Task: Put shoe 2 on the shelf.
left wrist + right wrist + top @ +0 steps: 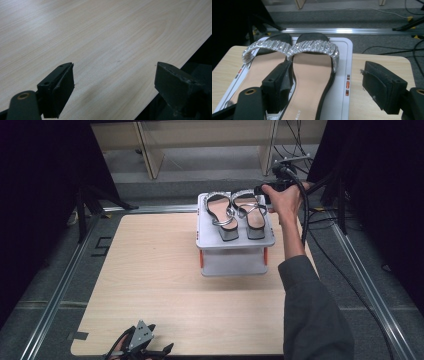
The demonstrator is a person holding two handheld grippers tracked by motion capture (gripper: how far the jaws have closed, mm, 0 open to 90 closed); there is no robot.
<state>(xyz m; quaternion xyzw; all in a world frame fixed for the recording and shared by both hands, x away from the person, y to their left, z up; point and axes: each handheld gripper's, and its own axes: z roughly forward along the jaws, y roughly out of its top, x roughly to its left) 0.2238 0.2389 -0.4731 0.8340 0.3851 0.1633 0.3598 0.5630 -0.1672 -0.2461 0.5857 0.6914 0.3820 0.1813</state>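
A pair of sandals with tan insoles and silver rhinestone straps lies on the top shelf of a white two-level rack. The left sandal and the right sandal have their heels toward the person. My right gripper is at the rack's far right corner, by the right sandal's toe. In the right gripper view it is open and straddles the right sandal: one jaw sits between the two sandals, the other outside the rack's edge. My left gripper hovers open over the table's near edge, its jaws holding nothing.
The rack stands at the far right of the light wooden table. Metal rails run along both sides of the table. Black cables trail from the right gripper. Wooden furniture legs stand beyond the table.
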